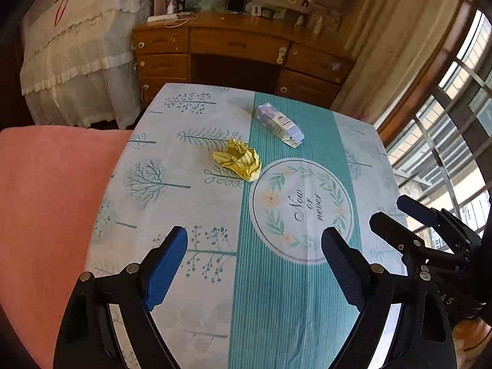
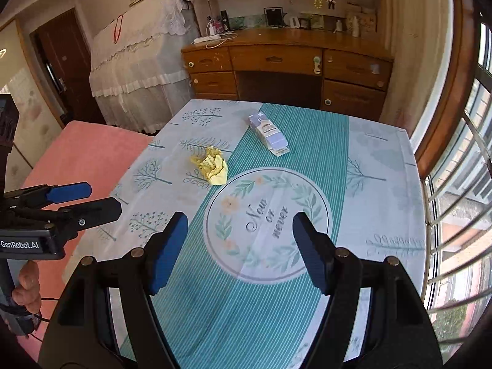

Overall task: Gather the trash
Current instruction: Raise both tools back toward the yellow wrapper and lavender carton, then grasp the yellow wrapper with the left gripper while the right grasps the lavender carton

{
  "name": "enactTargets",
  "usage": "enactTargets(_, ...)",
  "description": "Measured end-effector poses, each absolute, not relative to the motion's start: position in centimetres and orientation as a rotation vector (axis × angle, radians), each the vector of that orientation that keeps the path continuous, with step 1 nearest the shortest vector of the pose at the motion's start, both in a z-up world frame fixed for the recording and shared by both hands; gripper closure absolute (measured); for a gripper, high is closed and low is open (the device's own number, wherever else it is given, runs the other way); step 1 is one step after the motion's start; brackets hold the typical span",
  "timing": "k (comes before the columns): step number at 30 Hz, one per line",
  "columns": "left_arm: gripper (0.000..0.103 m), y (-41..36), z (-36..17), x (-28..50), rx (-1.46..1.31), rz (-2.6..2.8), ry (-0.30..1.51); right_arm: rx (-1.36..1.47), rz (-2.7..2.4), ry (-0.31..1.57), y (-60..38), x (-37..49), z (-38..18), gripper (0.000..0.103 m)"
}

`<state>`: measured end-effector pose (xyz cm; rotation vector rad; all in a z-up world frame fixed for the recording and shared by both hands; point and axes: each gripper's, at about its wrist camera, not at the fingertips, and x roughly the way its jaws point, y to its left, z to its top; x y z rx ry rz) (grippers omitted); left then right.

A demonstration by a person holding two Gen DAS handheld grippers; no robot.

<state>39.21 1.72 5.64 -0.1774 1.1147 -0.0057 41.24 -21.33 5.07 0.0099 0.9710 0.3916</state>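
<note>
Empty tool (image 1: pixel 255 264), carton (image 1: pixel 279 124) lying diagonal

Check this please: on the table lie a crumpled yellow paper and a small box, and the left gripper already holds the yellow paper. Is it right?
Not quite. The left gripper holds nothing: its jaws stand open and empty above the table, as the left wrist view shows. The crumpled yellow paper and the small box do lie on the table, apart from both grippers.

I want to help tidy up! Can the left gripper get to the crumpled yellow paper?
Probably yes. The left gripper is open and empty, and only bare tablecloth lies between it and the crumpled yellow paper. Nothing blocks it.
</note>
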Motion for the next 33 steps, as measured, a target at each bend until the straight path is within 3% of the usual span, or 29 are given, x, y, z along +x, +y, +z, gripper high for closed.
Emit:
enactTargets(5, 0.015, 0.3, 0.6, 47.4, -0.236, 0.091, 1.152, -0.042, 0.455, 1.015, -21.6, 51.1, -0.2, 0.035)
enactTargets(10, 0.025, -0.1, -4.9, 53.7, -0.288, 0.193, 1.218, -0.078, 0.489, 1.023, -20.2, 58.6, -5.0, 0.035)
enactTargets(18, 0.028, 1.0, -9.6, 57.0, -0.337, 0.306, 1.256, -0.136, 0.486, 1.036, -16.7, 65.0, -10.7, 0.035)
enactTargets(21, 0.034, 1.3, -11.0, 57.4, -0.356, 0.331, 1.274, -0.151, 0.48, 1.043, -15.7, 66.5, -12.2, 0.035)
enactTargets(24, 0.048, 1.6, -12.1, 57.3, -0.384, 0.329, 1.291, -0.164, 0.479, 1.055, -14.9, 67.4, -13.5, 0.035)
enactTargets(26, 0.06, 1.5, -12.5, 57.3, -0.374, 0.338, 1.286, -0.169, 0.485, 1.063, -14.3, 67.4, -13.9, 0.044)
enactTargets(28, 0.067, 1.5, -12.3, 57.2, -0.356, 0.334, 1.272, -0.174, 0.487, 1.084, -14.0, 67.7, -14.6, 0.066)
enactTargets(33, 0.07, 1.5, -11.2, 56.6, -0.299, 0.371, 1.25, -0.166, 0.502, 1.068, -14.3, 66.1, -13.9, 0.069)
